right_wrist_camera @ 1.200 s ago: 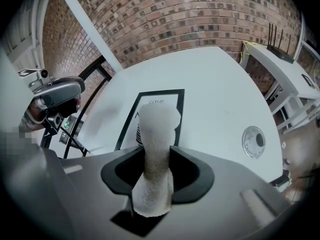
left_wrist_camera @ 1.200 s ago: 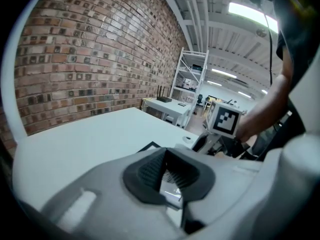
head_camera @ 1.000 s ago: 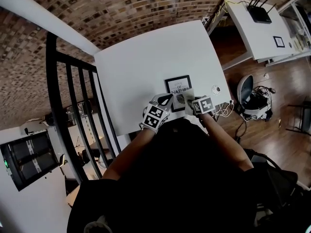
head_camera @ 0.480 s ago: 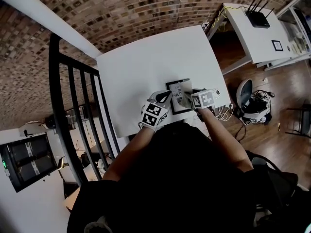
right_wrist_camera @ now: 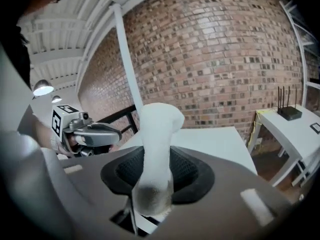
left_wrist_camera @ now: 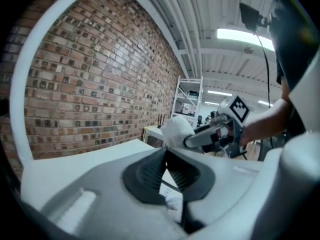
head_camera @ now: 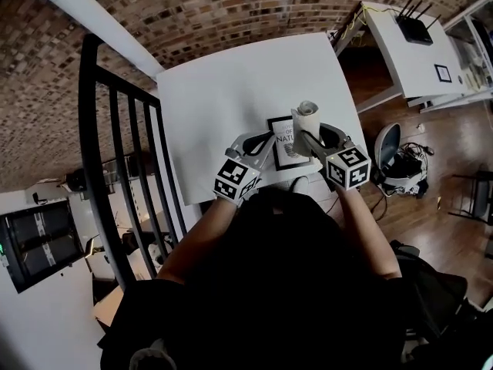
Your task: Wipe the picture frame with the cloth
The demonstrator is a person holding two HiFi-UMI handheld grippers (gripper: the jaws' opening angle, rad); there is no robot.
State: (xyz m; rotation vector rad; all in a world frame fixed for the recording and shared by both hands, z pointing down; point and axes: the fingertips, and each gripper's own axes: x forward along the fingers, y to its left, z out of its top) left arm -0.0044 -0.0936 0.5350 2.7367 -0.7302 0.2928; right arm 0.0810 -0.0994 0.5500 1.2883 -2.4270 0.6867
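Observation:
A black picture frame (head_camera: 283, 154) with a white print lies near the front edge of the white table (head_camera: 223, 91). My left gripper (head_camera: 262, 141) is shut on the frame's left edge; the print (left_wrist_camera: 167, 186) shows between its pads in the left gripper view. My right gripper (head_camera: 312, 139) is shut on a rolled white cloth (head_camera: 306, 119), which stands upright above the frame's right side. The cloth (right_wrist_camera: 155, 149) sticks up between the right pads. Each gripper view shows the other gripper: the right gripper (left_wrist_camera: 210, 134) with the cloth (left_wrist_camera: 176, 129), and the left gripper (right_wrist_camera: 95, 131).
A black railing (head_camera: 115, 153) runs along the table's left side. A brick wall (head_camera: 231, 6) stands behind the table. A white side table (head_camera: 400, 52) with a router (head_camera: 414, 28) is at the far right. Cables and a white device (head_camera: 389, 141) lie on the wooden floor.
The right gripper has risen off the frame and drawn back to the right, with the cloth now standing upright in it. The left gripper stays on the frame's left edge.

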